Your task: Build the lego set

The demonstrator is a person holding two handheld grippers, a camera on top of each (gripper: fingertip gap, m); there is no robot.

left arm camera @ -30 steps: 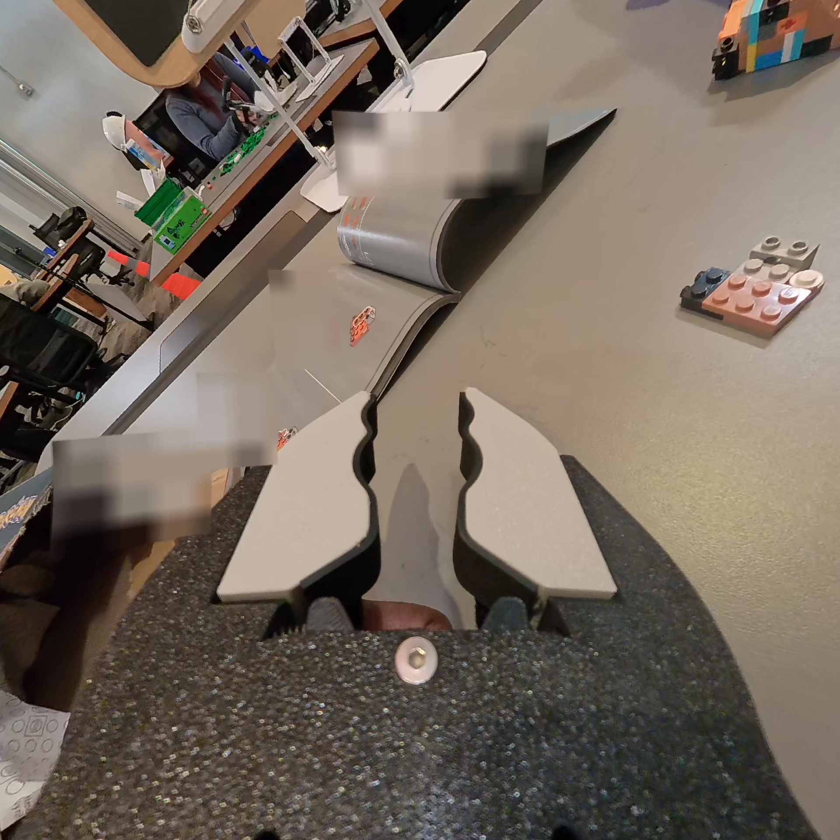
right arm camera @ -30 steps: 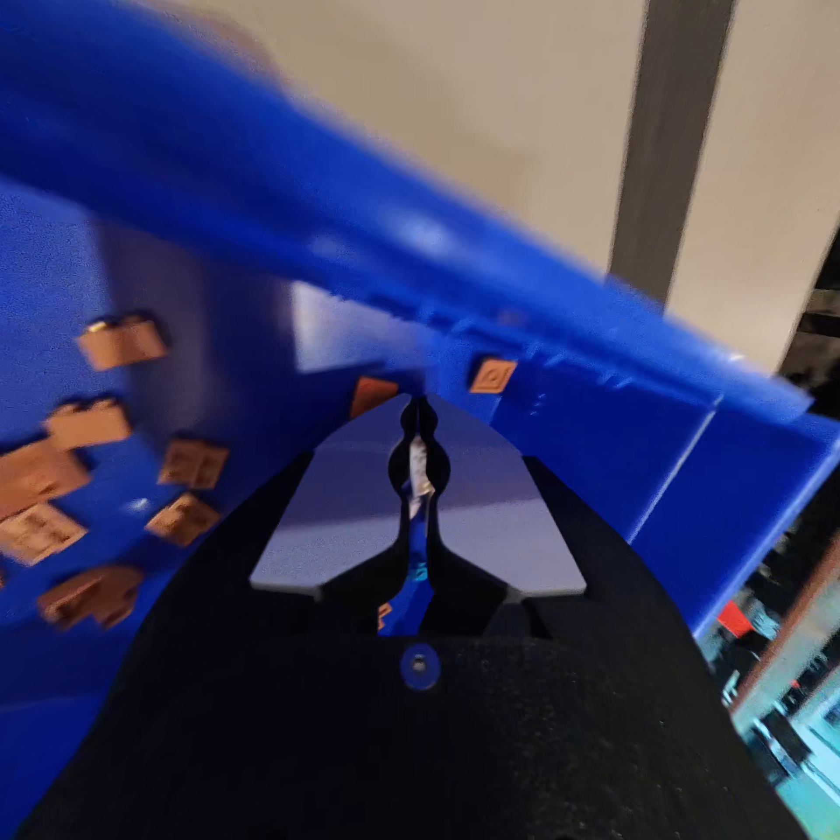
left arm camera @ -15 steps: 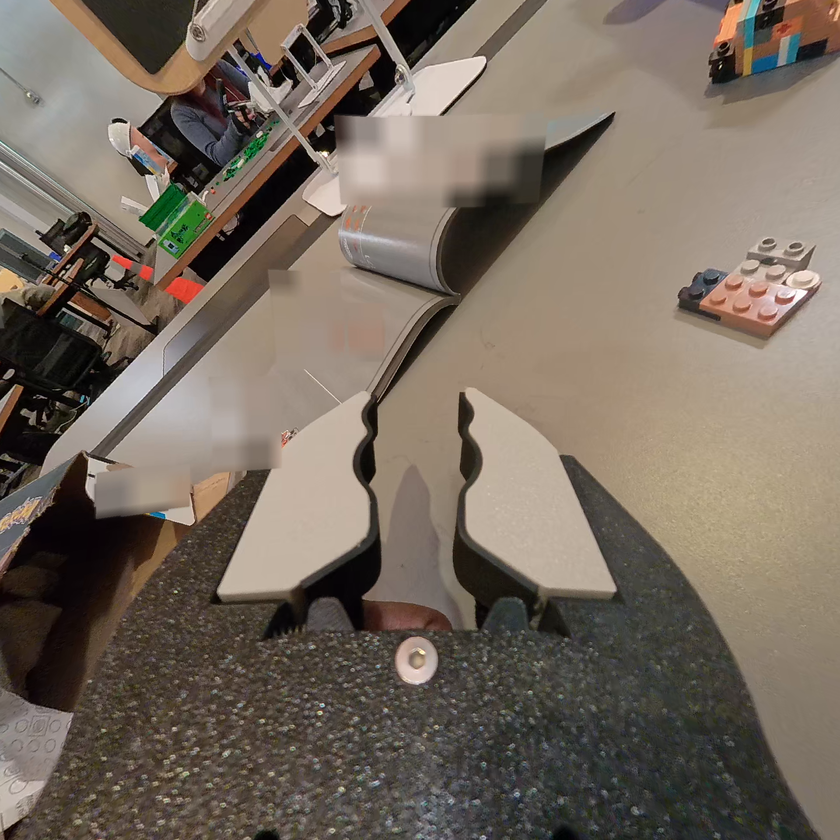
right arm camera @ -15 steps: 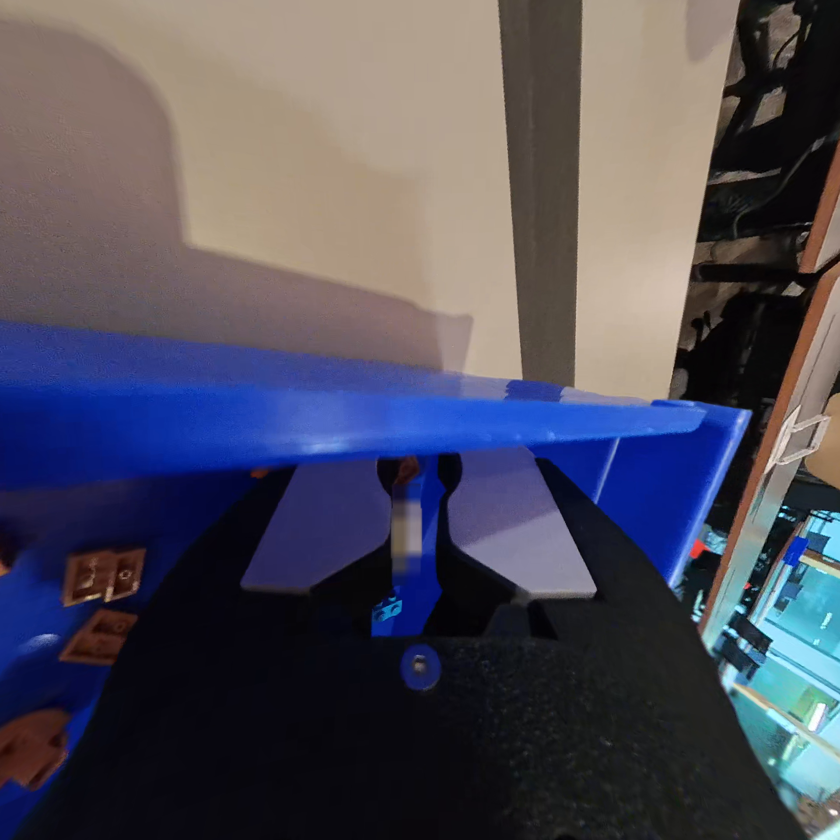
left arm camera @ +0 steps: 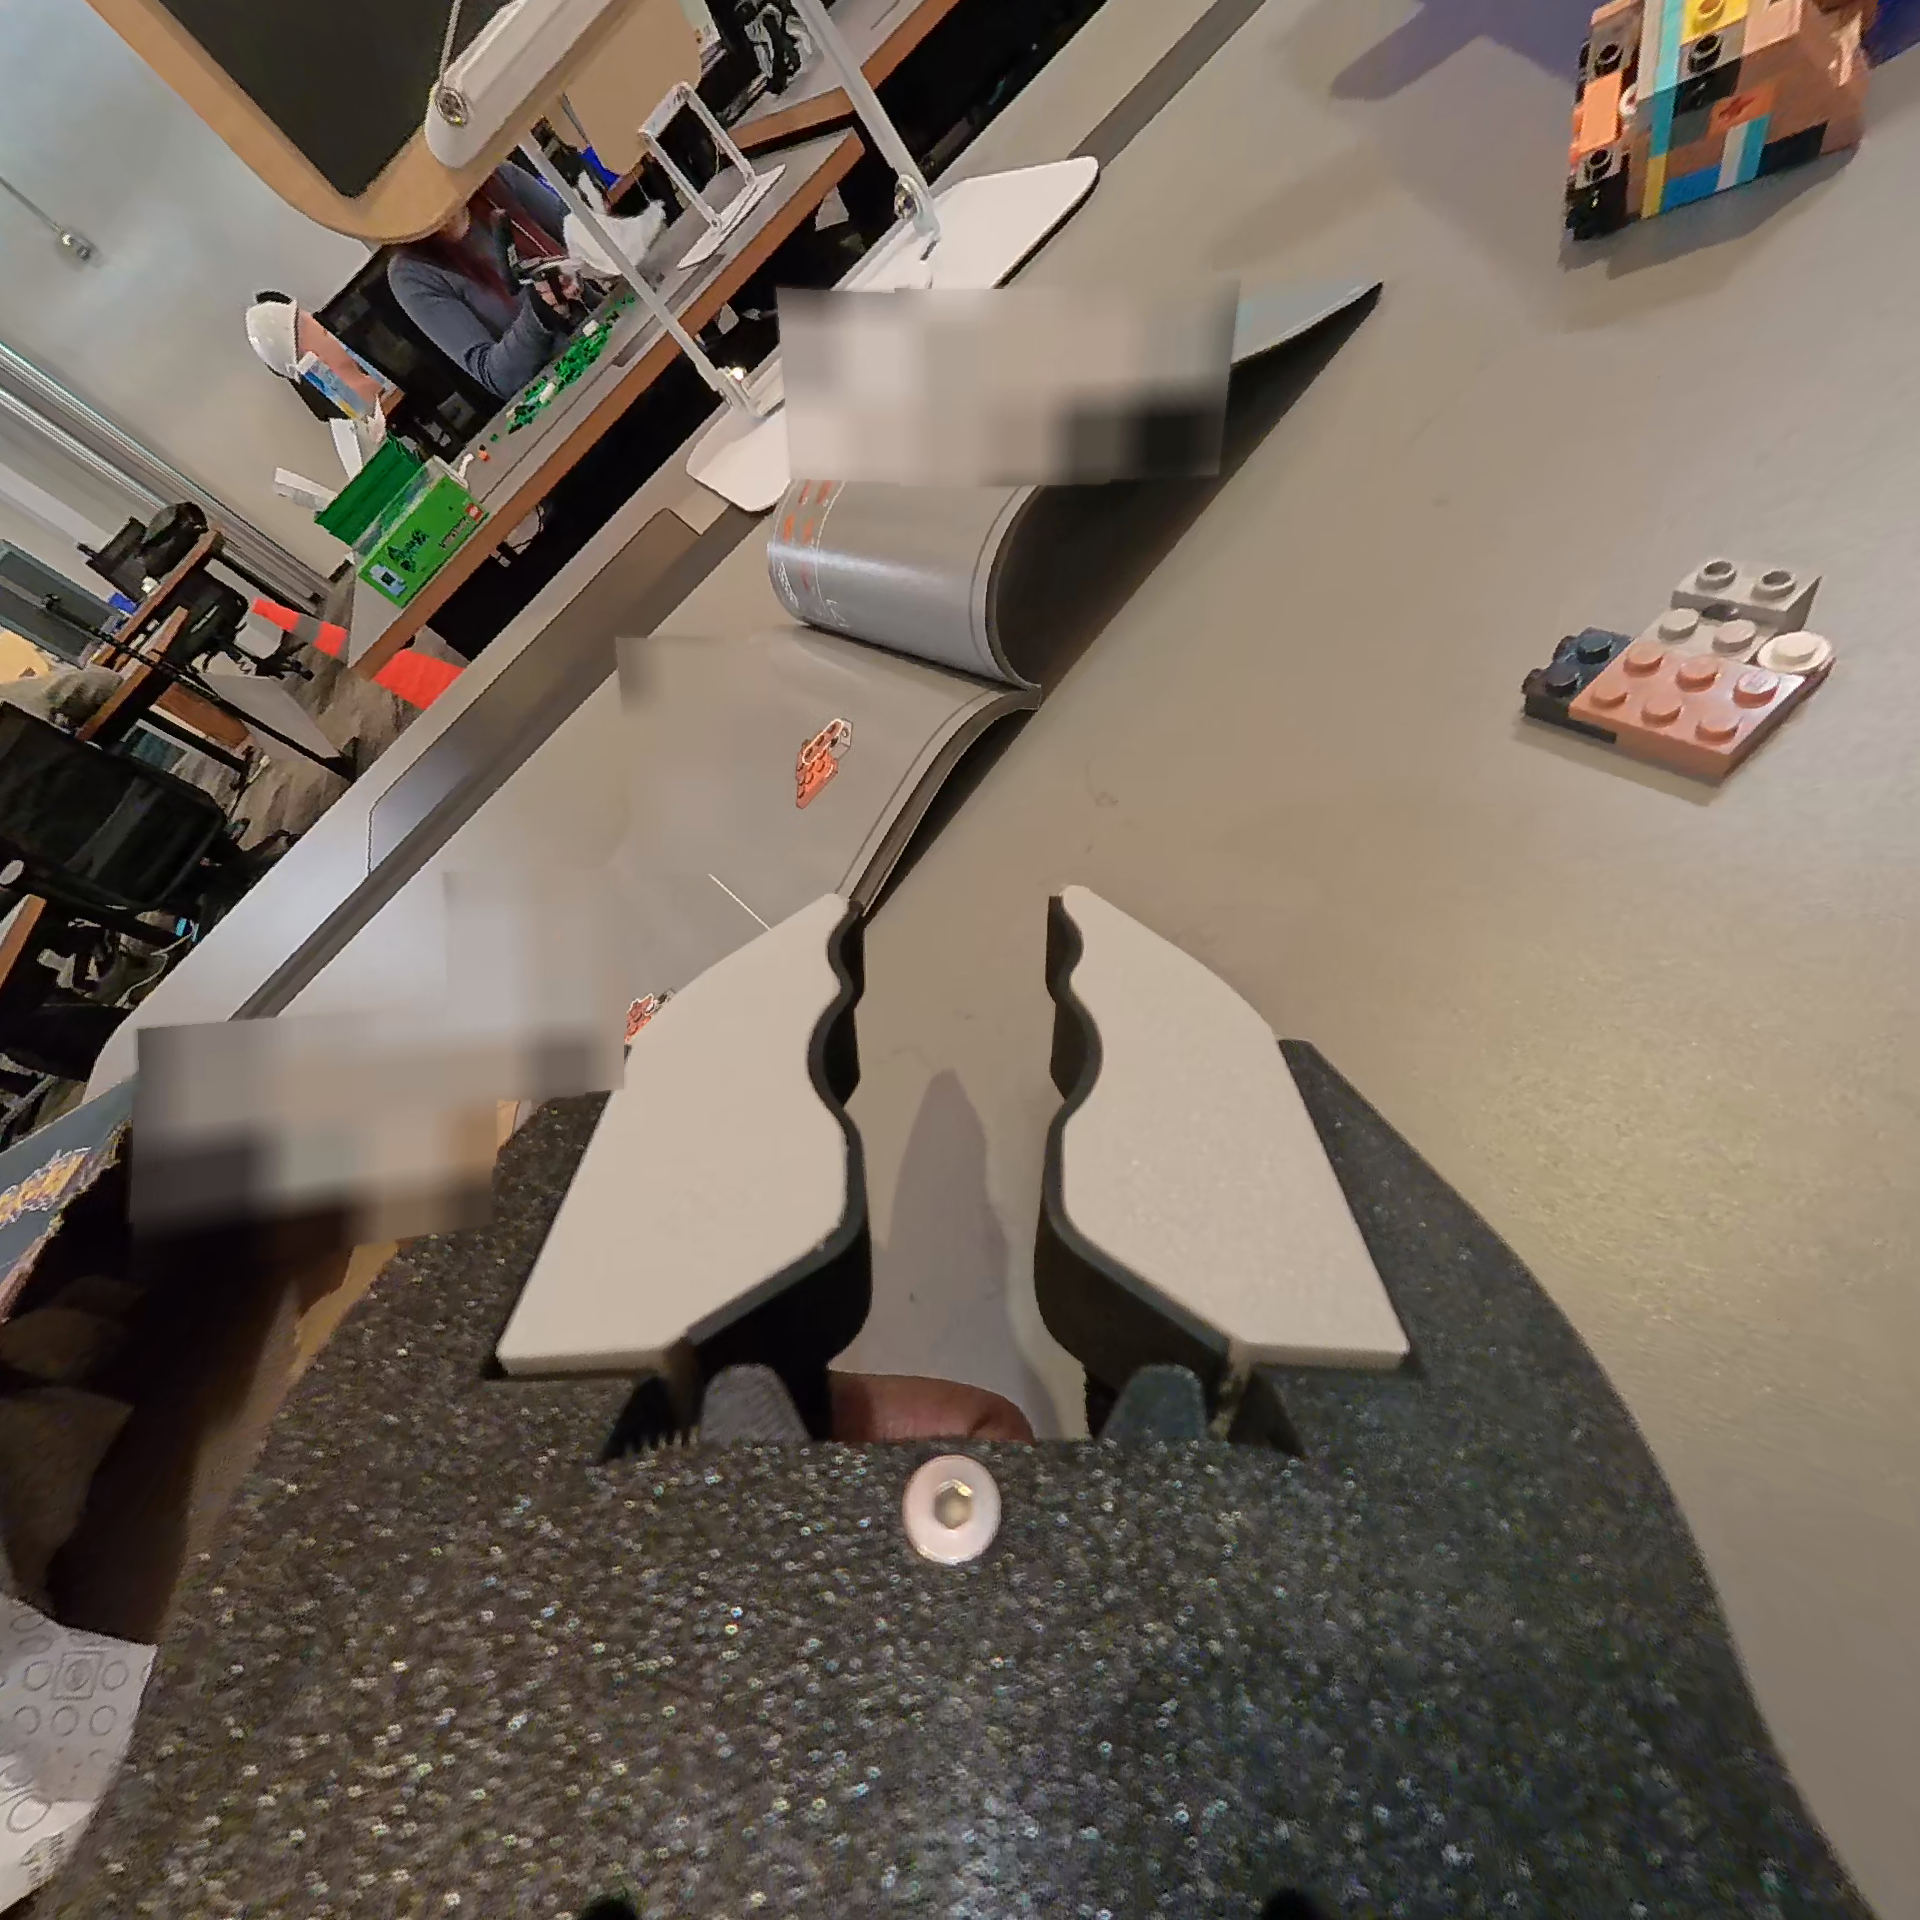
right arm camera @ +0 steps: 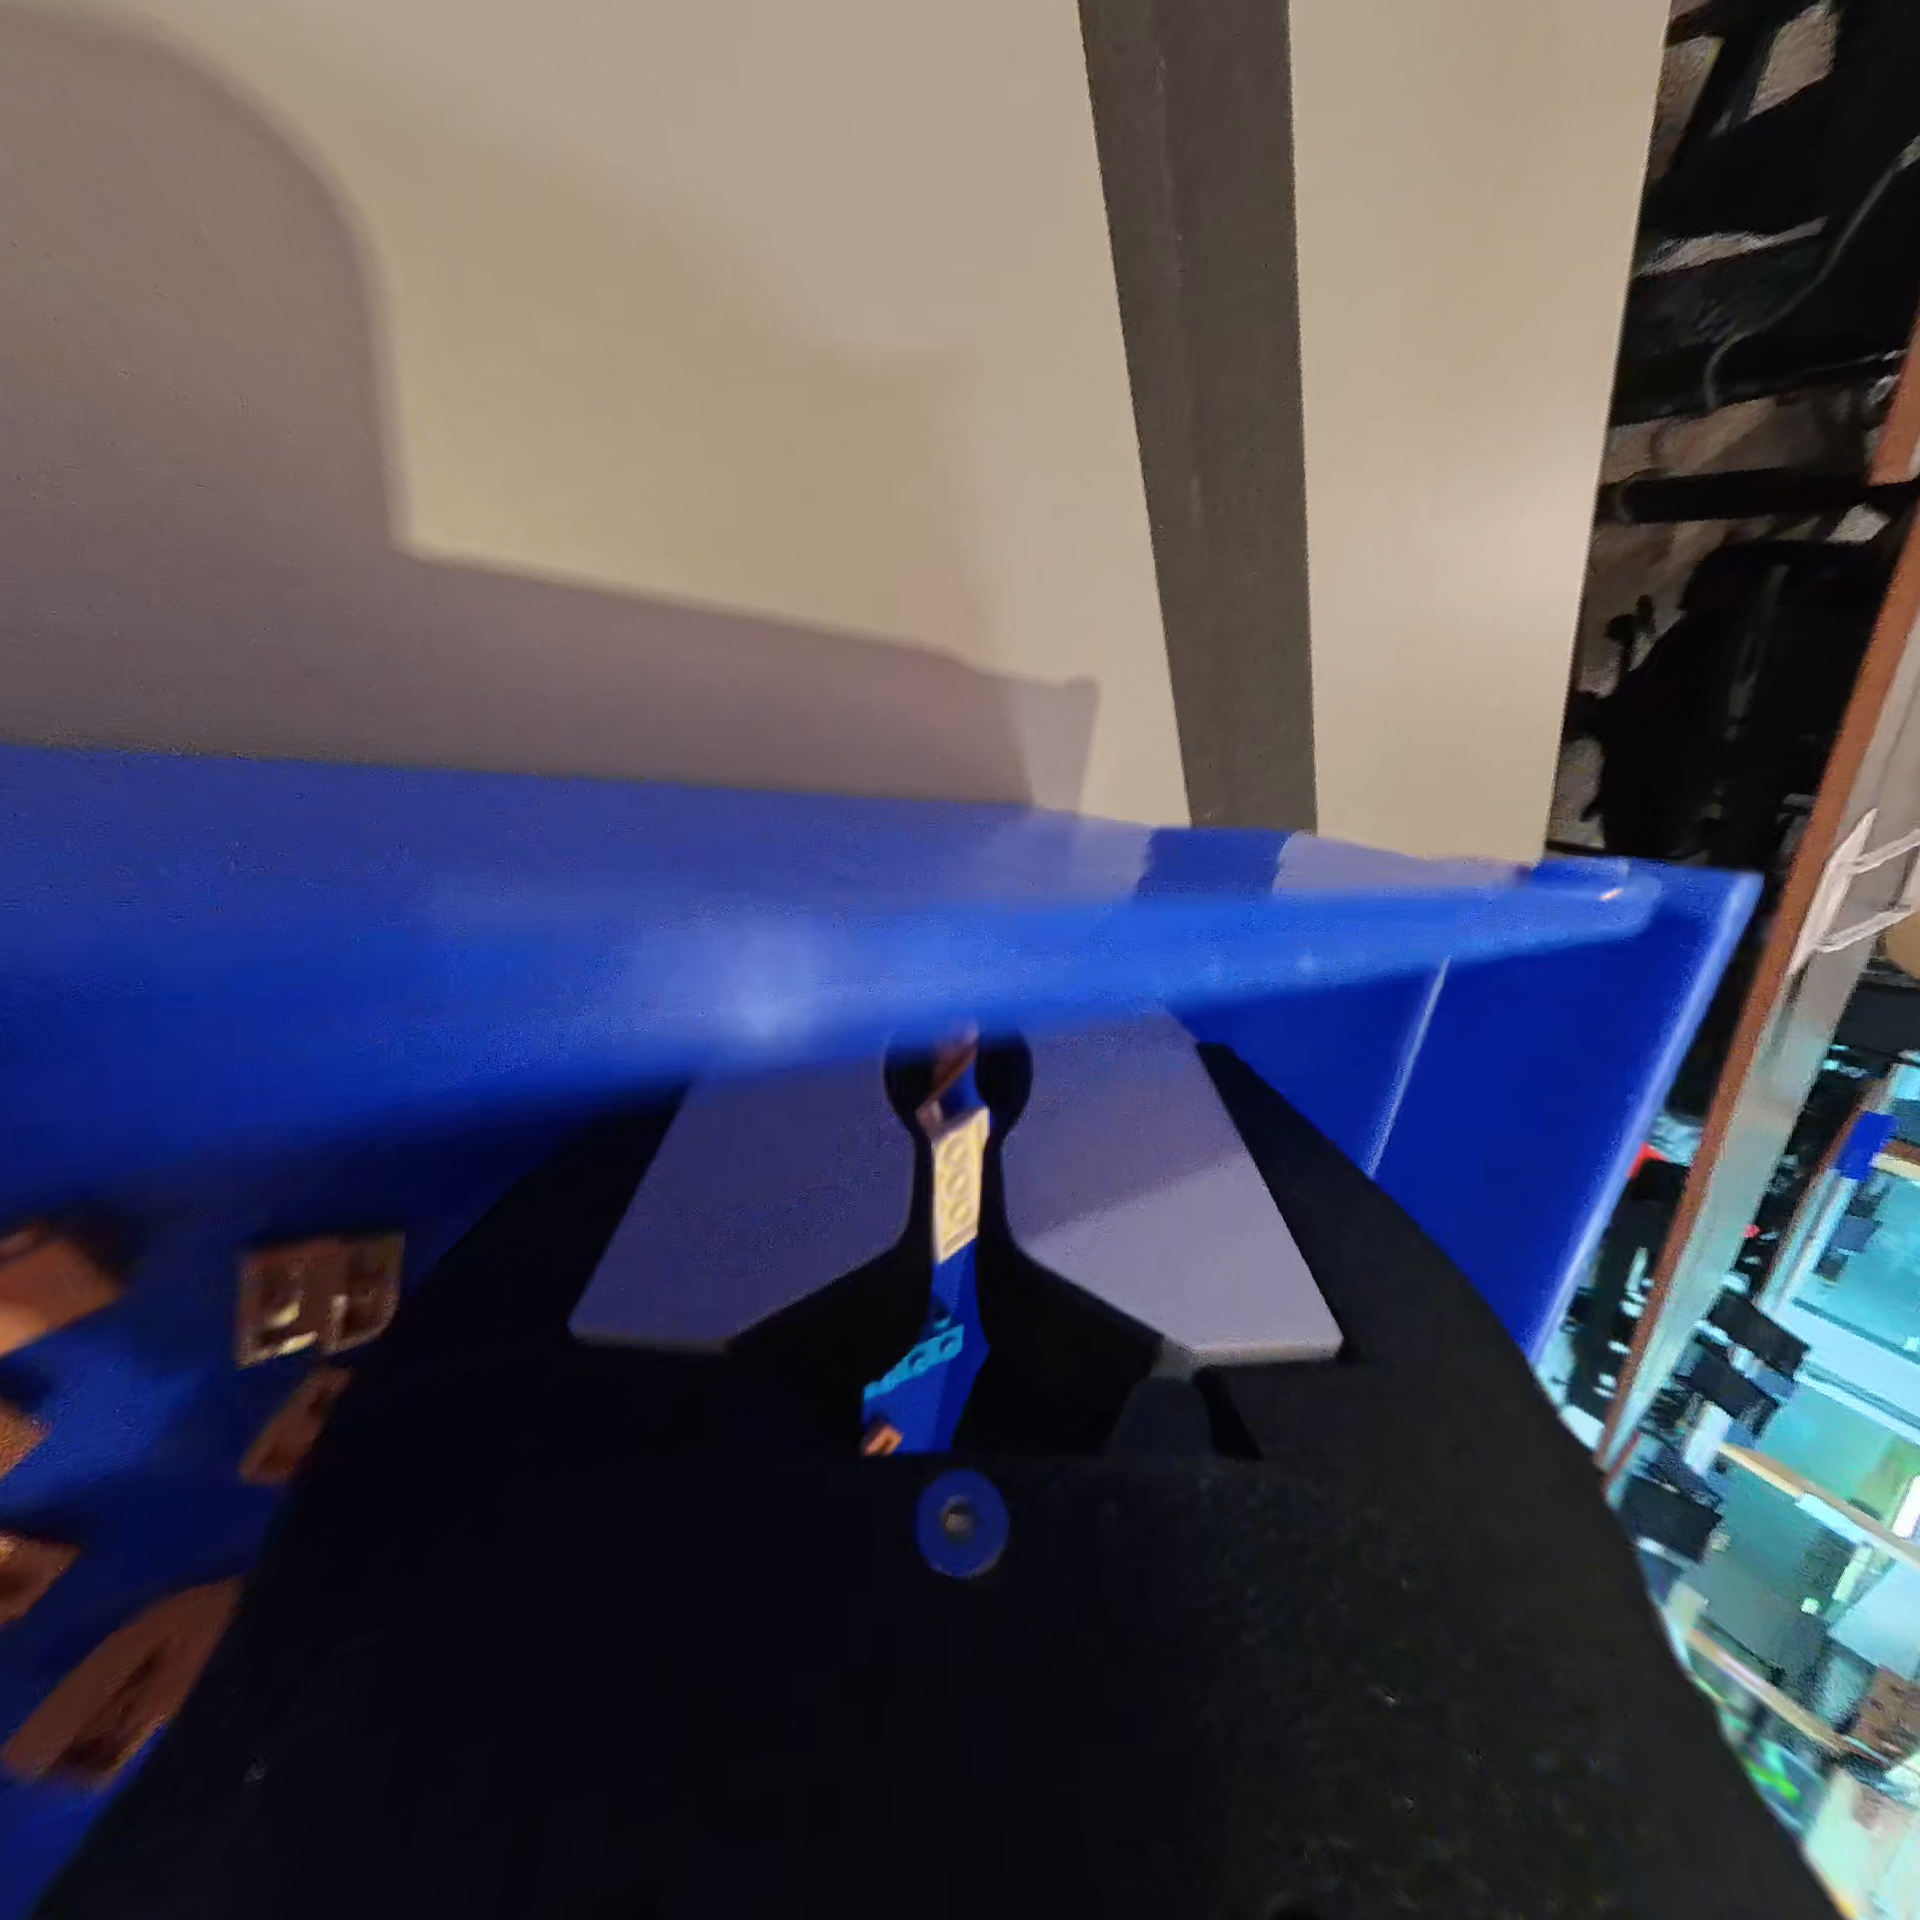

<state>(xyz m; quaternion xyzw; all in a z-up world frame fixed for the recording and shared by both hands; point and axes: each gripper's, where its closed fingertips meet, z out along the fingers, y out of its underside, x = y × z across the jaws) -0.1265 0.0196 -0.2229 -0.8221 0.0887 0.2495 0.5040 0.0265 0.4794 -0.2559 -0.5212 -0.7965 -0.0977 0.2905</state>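
- Small pale plate [right arm camera: 958,1184], studded, sits edge-on between the jaws of the right gripper [right arm camera: 956,1132]; jaws closed onto it. Judged: a thin piece pinched on its long edges so it can be carried to the build without spinning.
- Right gripper is inside the blue bin [right arm camera: 1558,1039], its tips hidden under the bin's near rim. View is motion-blurred.
- Bin contents: loose brown bricks [right arm camera: 317,1304] scattered on the blue floor at left, well apart from the held plate. Cannot tell the count.
- Left gripper [left arm camera: 951,935] hovers low over the grey counter [left arm camera: 1455,1143], jaws apart, nothing between them. Judged: parked and ready to steady a sub-assembly.
- Small sub-assembly [left arm camera: 1683,675] (brown plate with grey and dark pieces) lies flat on the counter, far right of the left gripper; likely the receiving part.
- Larger multicolour build [left arm camera: 1714,104] stands at the far right corner.
- Open instruction booklet [left arm camera: 883,665] lies just beyond the left jaw tip, pages curled up.
- Cardboard box [left arm camera: 62,1195] at the near left edge; contents not visible.
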